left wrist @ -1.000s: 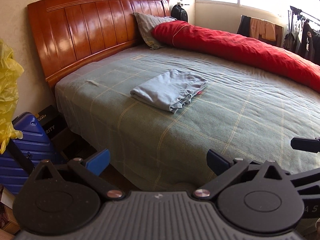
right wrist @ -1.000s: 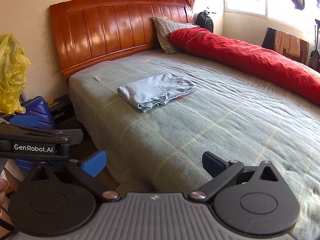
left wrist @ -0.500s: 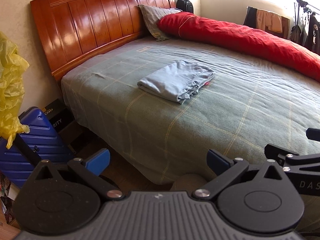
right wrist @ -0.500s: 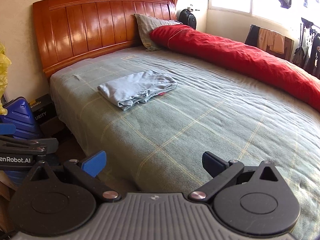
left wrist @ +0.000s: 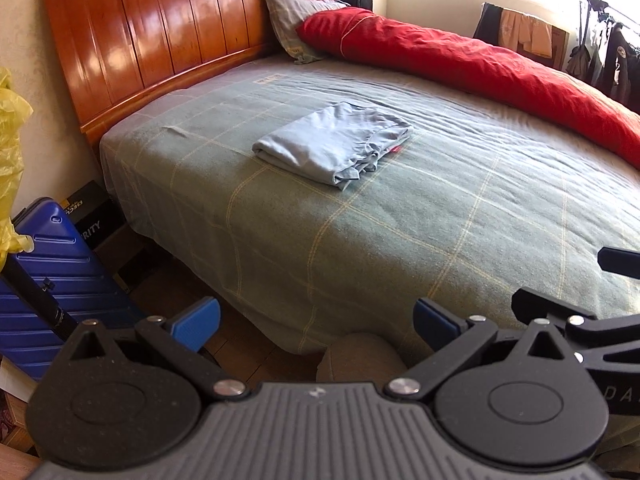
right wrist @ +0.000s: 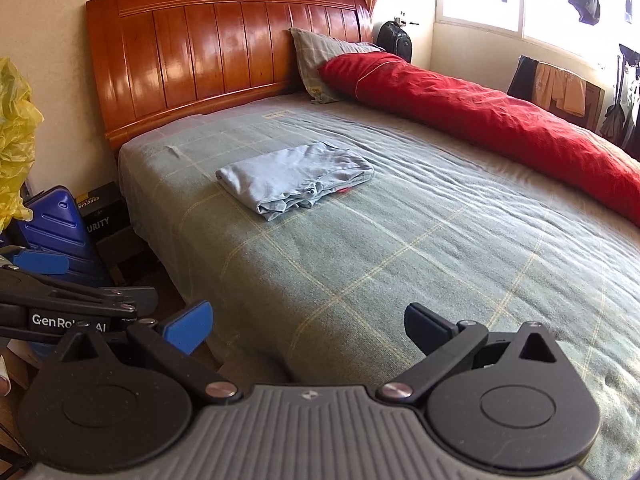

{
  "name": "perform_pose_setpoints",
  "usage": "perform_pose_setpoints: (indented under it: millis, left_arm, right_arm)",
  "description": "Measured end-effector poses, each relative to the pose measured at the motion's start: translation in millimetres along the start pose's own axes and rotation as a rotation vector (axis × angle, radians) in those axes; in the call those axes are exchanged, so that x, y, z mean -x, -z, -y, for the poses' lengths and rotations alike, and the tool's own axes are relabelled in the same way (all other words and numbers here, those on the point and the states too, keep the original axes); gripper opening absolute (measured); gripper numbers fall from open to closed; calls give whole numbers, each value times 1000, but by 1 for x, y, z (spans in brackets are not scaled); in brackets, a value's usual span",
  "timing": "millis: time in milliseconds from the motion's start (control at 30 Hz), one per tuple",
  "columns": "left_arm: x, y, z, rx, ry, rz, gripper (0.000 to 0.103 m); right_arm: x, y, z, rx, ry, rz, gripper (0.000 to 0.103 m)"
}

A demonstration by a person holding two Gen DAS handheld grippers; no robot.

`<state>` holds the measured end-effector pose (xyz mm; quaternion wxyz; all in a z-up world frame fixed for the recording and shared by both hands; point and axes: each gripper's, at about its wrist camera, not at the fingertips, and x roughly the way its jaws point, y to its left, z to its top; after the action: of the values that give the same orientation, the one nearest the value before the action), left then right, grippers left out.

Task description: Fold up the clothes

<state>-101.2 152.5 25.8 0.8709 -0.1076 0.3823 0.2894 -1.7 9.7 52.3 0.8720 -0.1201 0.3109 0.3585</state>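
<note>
While you hold both grippers off the near edge of the bed, this is how things lie:

Left gripper [left wrist: 316,322]: your fingers [left wrist: 196,322] stand wide apart with nothing between them; they sit low over the bed's near corner and the floor gap beside it.

Right gripper [right wrist: 308,326]: fingers [right wrist: 188,326] likewise spread and empty, out in front of the bed's near side (its blue pads touch no cloth).

Each other: your left gripper shows at the left edge of the right wrist view, just beside the right one; part of the right gripper shows at the right edge of the left wrist view.

Garment [left wrist: 334,144]: a light blue piece, folded into a flat, roughly rectangular bundle, lying on the bed [left wrist: 460,216] towards the headboard end, well apart from both grippers. A small red tag peeks out at its right edge.

Bed cover: grey-green with thin pale checks, lightly rippled to the right of the garment.

Quilt [left wrist: 480,68]: red, rolled long along the far side of the bed, apart from the garment.

Pillow [right wrist: 320,56]: grey, propped against the wooden headboard [right wrist: 224,52], its lower end under the quilt's tip.

Beside the bed: a blue suitcase [left wrist: 52,276] on the floor at the left, a yellow plastic bag [right wrist: 16,128] above it.
</note>
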Motion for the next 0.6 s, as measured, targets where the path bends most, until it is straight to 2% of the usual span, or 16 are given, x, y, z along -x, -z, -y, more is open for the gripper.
perform_pose_setpoints:
  millis: [600]
  left_arm:
    - [2,-2,3,-12,-17,4,102]
  right_arm:
    - [0,-1,3,-2,-8,-4,103]
